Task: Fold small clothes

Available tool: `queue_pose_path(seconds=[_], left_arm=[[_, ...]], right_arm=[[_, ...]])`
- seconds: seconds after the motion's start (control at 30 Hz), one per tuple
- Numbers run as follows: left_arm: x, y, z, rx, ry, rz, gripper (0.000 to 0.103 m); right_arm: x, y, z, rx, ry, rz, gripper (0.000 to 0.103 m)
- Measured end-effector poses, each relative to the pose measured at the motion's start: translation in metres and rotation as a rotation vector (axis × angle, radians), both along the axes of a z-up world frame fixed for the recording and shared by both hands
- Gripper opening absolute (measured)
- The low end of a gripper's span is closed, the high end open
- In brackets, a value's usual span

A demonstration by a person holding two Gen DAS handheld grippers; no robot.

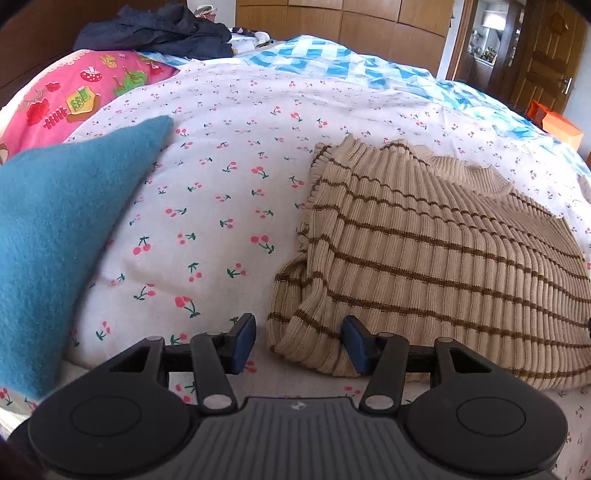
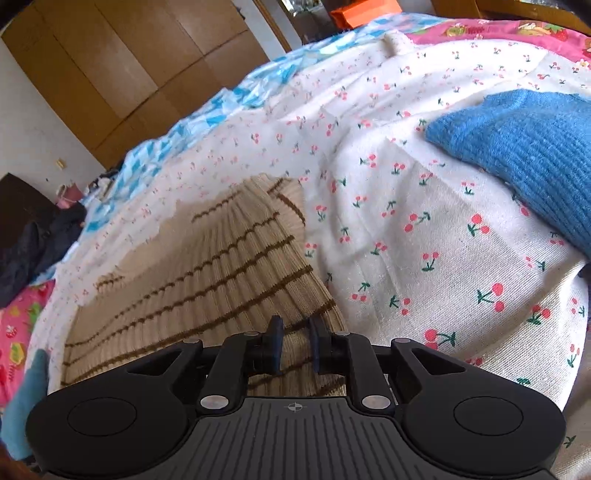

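Left wrist view: beige ribbed knit sweater with thin brown stripes (image 1: 424,258), lying partly folded on the white cherry-print bed cover (image 1: 221,192); its right side runs off the frame edge. Left gripper (image 1: 301,343), jaws spread wide, a rolled corner of the sweater lying between them; whether the pads touch the cloth cannot be told. Teal fleece garment (image 1: 55,229) at left, cut off by the frame. Dark navy clothing heap (image 1: 155,31) at the far end of the bed, detail unclear.

Right wrist view: right gripper (image 2: 295,343), jaws drawn close with a narrow gap, over the near edge of the same sweater (image 2: 207,258); whether cloth is pinched between them cannot be told, as the gripper body hides the hem. Blue knit garment (image 2: 524,155) at right, partly out of frame. Only this view shows the sweater's straight side edge against the cover (image 2: 424,240).
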State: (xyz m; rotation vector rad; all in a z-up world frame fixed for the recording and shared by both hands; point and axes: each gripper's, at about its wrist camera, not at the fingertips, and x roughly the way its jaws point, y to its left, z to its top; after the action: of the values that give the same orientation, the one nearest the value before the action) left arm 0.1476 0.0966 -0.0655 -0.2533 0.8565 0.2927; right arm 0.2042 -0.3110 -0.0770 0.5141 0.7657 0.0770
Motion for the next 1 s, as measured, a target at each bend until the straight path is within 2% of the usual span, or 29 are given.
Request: queue_pose_path(seconds=[0.07, 0.13, 0.2, 0.37, 0.47, 0.6, 0.73, 0.87, 1.0], left_arm=[[-0.003, 0.000, 0.002, 0.000, -0.018, 0.006, 0.057], [-0.003, 0.001, 0.002, 0.002, -0.020, 0.010, 0.057], [-0.001, 0.001, -0.001, -0.001, 0.001, 0.009, 0.057], [-0.004, 0.001, 0.000, -0.003, -0.017, 0.018, 0.057], [-0.004, 0.002, -0.001, -0.007, -0.020, 0.022, 0.057], [-0.002, 0.000, -0.003, 0.004, -0.008, 0.013, 0.058], [-0.008, 0.004, 0.003, -0.011, -0.051, 0.037, 0.057], [-0.016, -0.002, 0.014, 0.043, -0.131, 0.022, 0.057], [-0.021, -0.026, 0.026, 0.143, -0.194, -0.072, 0.058]], right_arm=[[-0.001, 0.000, 0.001, -0.027, -0.009, 0.000, 0.019], [0.004, 0.002, -0.007, -0.060, 0.040, 0.012, 0.018], [0.006, 0.004, -0.011, -0.087, 0.053, 0.016, 0.018], [-0.002, 0.003, -0.001, -0.074, -0.003, -0.005, 0.020], [0.005, 0.006, -0.012, -0.127, 0.059, 0.002, 0.024], [0.001, 0.003, -0.010, -0.100, 0.039, -0.015, 0.025], [-0.001, -0.001, -0.008, -0.060, 0.025, -0.032, 0.026], [-0.003, -0.008, -0.003, -0.020, 0.002, -0.047, 0.028], [-0.005, -0.015, -0.001, 0.003, 0.006, -0.054, 0.032]])
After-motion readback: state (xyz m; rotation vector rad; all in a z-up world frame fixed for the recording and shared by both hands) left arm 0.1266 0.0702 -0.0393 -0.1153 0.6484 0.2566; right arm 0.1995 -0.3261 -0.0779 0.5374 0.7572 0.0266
